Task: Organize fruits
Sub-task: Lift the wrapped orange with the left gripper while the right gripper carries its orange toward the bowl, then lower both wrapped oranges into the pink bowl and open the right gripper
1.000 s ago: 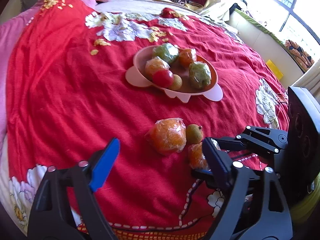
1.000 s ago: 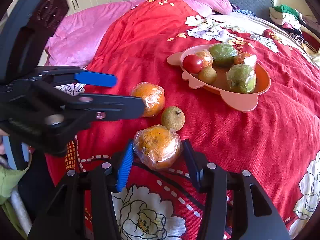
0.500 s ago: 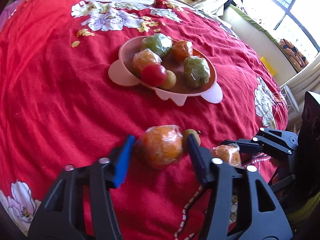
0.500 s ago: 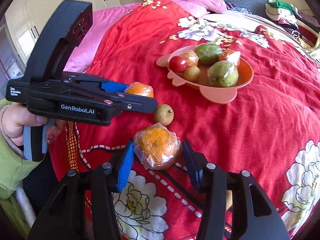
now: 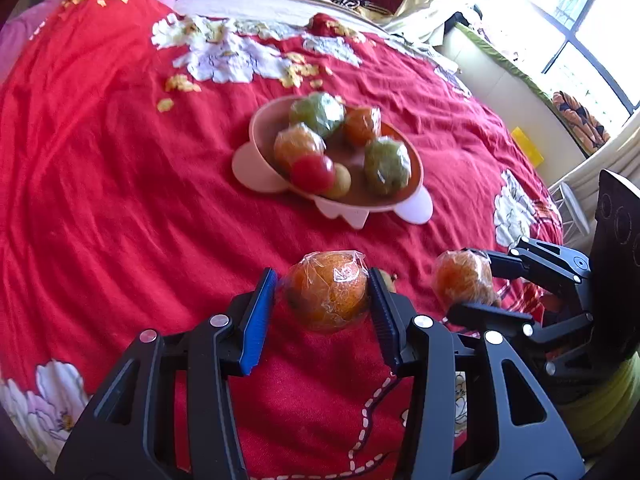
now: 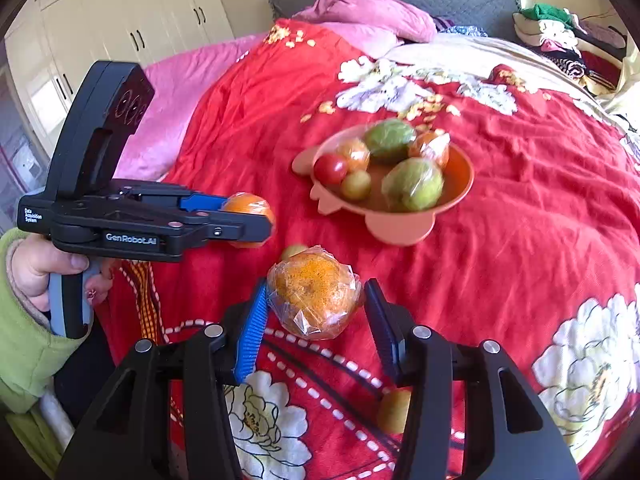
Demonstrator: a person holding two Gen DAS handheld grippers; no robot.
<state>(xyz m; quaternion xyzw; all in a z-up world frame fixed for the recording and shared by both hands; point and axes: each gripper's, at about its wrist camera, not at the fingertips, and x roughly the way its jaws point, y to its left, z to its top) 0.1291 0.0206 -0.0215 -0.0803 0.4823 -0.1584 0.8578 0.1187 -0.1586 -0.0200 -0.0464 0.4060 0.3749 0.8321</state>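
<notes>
Two plastic-wrapped oranges are gripped over the red bedspread. My left gripper [image 5: 324, 296] is shut on one wrapped orange [image 5: 328, 290], its pads pressing both sides. In the right wrist view that left gripper [image 6: 248, 216] appears side-on with its orange [image 6: 246, 204]. My right gripper [image 6: 314, 300] is shut on the other wrapped orange [image 6: 314, 290], held slightly above the cover. The left wrist view shows the right gripper [image 5: 474, 284] beside mine. Farther back, a pink bowl [image 5: 256, 136] [image 6: 460, 196] holds several fruits. A small brownish fruit [image 6: 294, 250] lies between the oranges.
Another small fruit [image 6: 394, 410] lies on the bedspread under my right finger. A person's hand [image 6: 36, 264] in a green sleeve holds the left gripper's handle. Pink pillows [image 6: 360, 16] sit at the headboard, folded clothes [image 6: 560, 36] at the far right, a window [image 5: 580, 20] beyond the bed.
The left gripper moved forward around the near orange and closed on it. The right gripper, still holding its orange, rose a little off the bedspread.
</notes>
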